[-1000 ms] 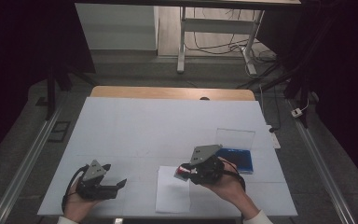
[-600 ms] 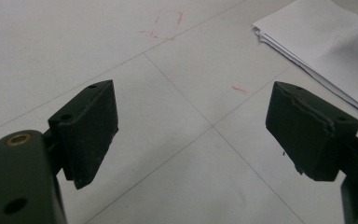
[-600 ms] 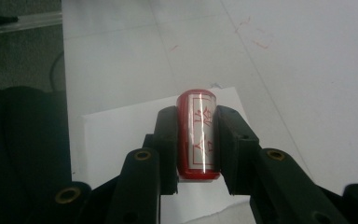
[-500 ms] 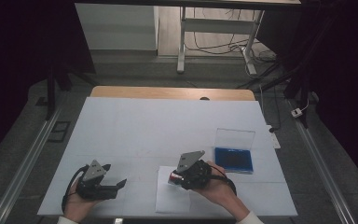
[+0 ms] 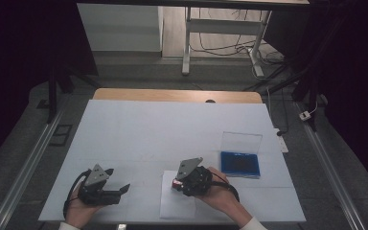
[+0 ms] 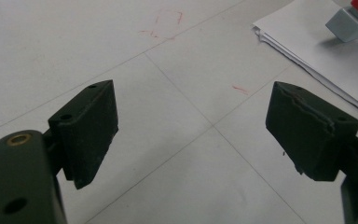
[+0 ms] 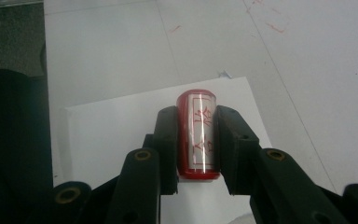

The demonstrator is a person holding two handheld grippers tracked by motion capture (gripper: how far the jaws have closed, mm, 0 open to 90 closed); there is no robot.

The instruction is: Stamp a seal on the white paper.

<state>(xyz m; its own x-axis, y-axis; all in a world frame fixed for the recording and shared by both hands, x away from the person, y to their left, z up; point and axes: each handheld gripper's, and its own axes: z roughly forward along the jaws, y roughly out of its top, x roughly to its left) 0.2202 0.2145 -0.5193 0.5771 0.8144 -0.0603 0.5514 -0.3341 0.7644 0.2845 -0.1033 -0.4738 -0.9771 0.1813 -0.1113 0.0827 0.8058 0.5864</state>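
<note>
Around me the room is dark; the wide pale table bears faint red marks. Near its front edge lies a white paper stack. Over it my right claw clamps a red cylindrical stamp. My left claw rests apart, holding nothing.

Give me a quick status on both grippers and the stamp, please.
Right gripper shut on stamp, over the paper. Left gripper open, empty, beside the paper. Blue ink pad open at right. Nothing in the way.
</note>
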